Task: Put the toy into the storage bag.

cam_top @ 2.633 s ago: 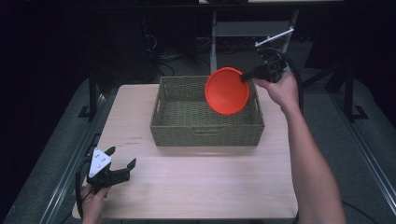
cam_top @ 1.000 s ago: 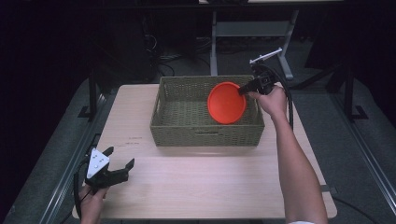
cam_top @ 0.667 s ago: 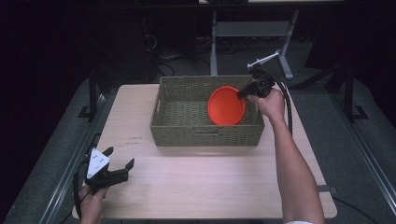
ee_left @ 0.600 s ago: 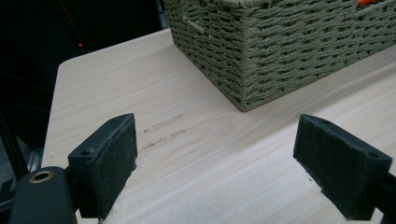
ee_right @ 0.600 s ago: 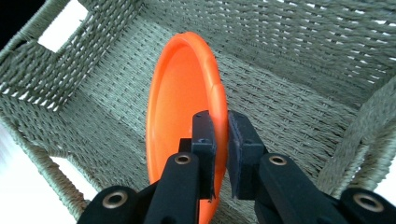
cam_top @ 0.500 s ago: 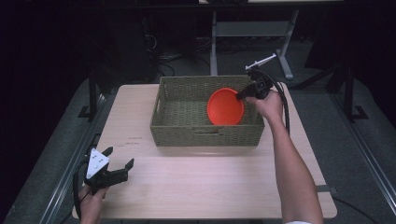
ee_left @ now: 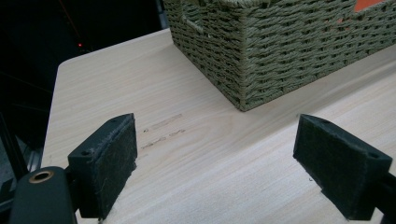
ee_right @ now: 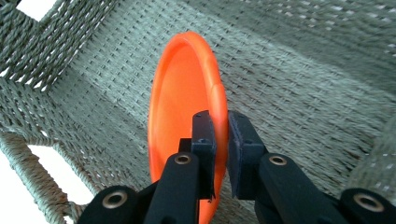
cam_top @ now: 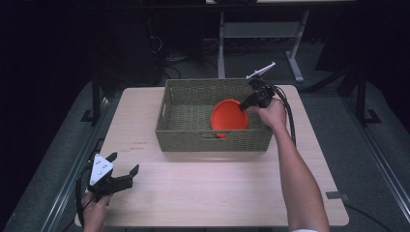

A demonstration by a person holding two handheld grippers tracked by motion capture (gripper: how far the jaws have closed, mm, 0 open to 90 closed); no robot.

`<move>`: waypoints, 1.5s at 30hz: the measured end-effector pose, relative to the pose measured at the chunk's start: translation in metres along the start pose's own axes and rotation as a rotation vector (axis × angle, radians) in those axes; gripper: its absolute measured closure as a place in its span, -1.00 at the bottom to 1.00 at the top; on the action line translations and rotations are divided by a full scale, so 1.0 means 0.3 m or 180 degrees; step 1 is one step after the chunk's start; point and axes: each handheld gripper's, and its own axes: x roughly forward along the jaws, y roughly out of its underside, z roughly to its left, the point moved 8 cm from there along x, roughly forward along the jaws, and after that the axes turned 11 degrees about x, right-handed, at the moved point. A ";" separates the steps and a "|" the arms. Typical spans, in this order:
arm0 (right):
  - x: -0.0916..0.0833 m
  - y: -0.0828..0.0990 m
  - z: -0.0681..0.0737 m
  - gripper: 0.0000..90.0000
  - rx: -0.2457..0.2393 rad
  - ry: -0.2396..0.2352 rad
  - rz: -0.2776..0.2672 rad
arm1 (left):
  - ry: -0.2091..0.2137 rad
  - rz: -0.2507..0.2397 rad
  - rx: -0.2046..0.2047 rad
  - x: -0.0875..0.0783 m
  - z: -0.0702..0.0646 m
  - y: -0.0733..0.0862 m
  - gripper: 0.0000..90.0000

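Our right claw [ee_right: 220, 140] grips the plate [cam_top: 229, 116] by its rim, tilted inside the basket [cam_top: 193, 137]; setting down and letting go remain. Our left claw [ee_left: 224, 163] gapes idle above the counter [cam_top: 203, 188].

The right gripper [cam_top: 249, 102] holds an orange plate [cam_top: 229, 116] by its rim, tilted inside the woven basket [cam_top: 212, 141]. The left gripper [cam_top: 122, 170], jaws apart, rests near the table's [cam_top: 203, 188] front left corner.
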 end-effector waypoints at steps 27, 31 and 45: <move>0.017 0.058 -0.061 0.31 0.0149 0.0017 0.0291 | -0.0027 0.0002 0.0017 -0.002 0.000 -0.004 -0.71; 0.000 0.051 -0.060 0.31 0.0204 -0.0121 0.0209 | -0.0024 0.0009 0.0017 0.001 -0.002 -0.003 -0.71; -0.015 0.057 -0.031 0.10 0.0117 -0.0231 0.0191 | -0.0068 0.0011 0.0009 -0.004 0.001 -0.003 -0.71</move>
